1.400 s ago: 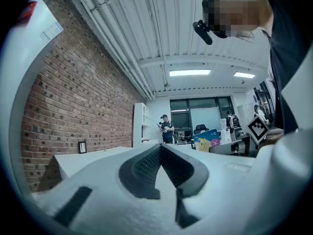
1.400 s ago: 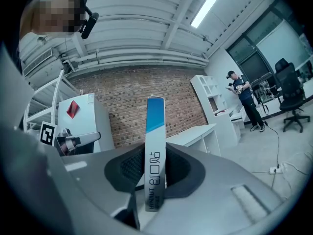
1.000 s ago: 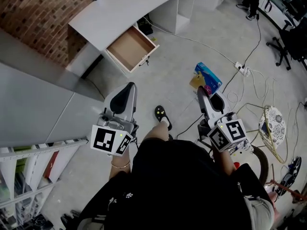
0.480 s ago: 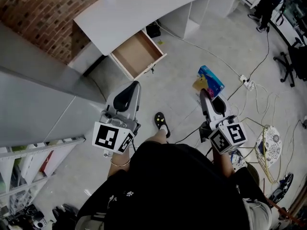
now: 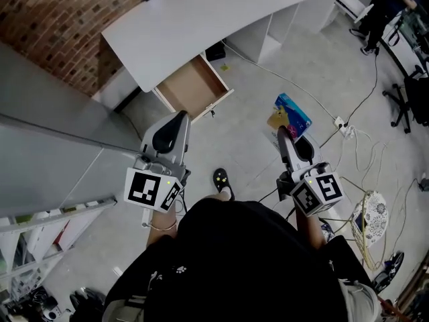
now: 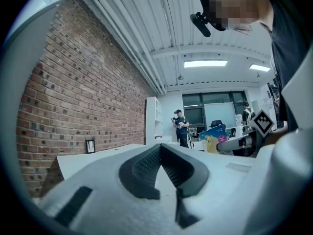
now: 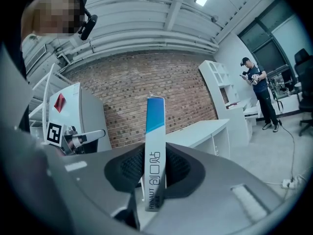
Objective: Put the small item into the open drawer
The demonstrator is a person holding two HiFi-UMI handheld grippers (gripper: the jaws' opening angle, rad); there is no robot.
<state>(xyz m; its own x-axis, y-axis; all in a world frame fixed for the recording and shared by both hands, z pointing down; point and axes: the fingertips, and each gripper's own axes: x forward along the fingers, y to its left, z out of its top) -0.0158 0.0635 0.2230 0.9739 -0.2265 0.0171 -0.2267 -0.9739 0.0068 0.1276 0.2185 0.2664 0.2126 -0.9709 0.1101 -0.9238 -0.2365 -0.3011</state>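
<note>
Walking toward the white desk (image 5: 201,19), with the open drawer (image 5: 193,86) brought nearer in the head view than a second ago. Carrying the small blue-and-white box (image 5: 290,115) pinched edge-on in the right gripper (image 5: 284,134), jaws part-way closed on it, well apart from the drawer. Holding the left gripper (image 5: 175,121) pressed together on nothing. Judged mid-carry; release not yet due.

Grey concrete floor (image 5: 255,113): white desk (image 5: 201,19) standing, power strip (image 5: 340,123), loose cables (image 5: 355,139).
</note>
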